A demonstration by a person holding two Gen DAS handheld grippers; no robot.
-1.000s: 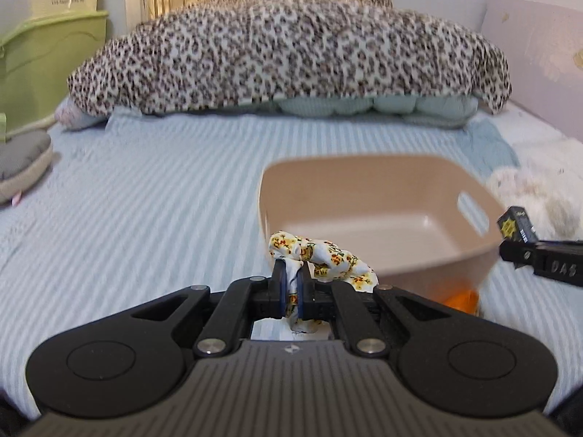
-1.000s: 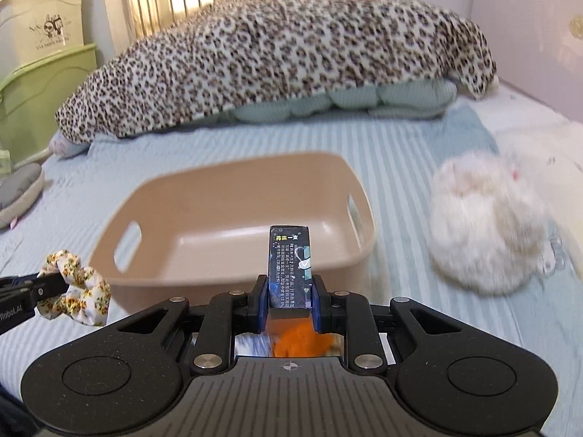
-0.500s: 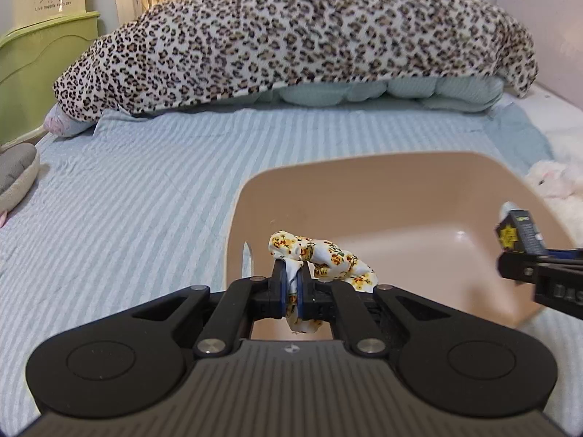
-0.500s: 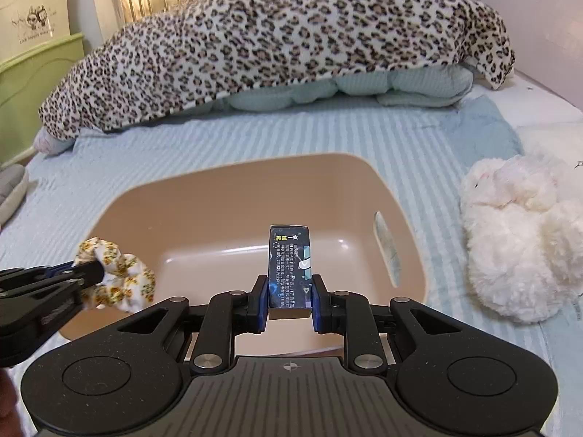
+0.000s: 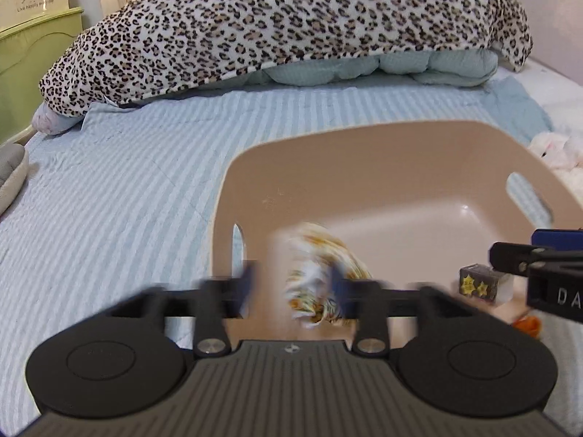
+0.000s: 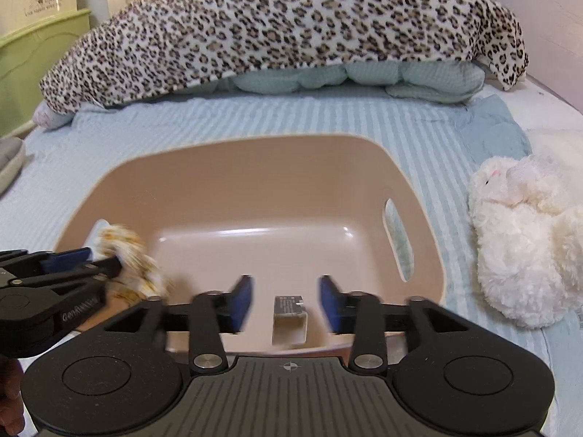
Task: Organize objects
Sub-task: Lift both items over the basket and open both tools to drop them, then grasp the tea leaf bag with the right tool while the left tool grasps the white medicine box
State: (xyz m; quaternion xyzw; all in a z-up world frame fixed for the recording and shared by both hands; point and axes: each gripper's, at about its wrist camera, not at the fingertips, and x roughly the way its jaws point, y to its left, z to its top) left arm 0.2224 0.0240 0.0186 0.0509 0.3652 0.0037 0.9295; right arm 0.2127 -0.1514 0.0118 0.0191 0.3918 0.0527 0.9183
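A tan plastic bin (image 5: 364, 153) (image 6: 255, 145) sits on the striped bed. My left gripper (image 5: 291, 284) hangs over the bin's near left corner with its jaws opening. The floral scrunchie (image 5: 320, 276) is loose and blurred between them, with no pad pressing on it. My right gripper (image 6: 285, 300) is over the near edge, its jaws also opening. The small dark box (image 6: 289, 313) lies free between them on the bin floor. The right wrist view shows the left gripper (image 6: 102, 260) and the scrunchie (image 6: 127, 258) at its left edge. The left wrist view shows the box (image 5: 481, 282) below the right gripper (image 5: 517, 245).
A leopard-print blanket (image 5: 291, 29) over a pale quilt fills the head of the bed. A white plush toy (image 6: 521, 240) lies right of the bin. Something orange (image 5: 526, 324) shows by the bin's near right corner. A green cabinet (image 5: 32, 58) stands at far left.
Both grippers moved forward over the bin, then opened. The left let go of the scrunchie and the right let go of the box, which now lies in the bin.
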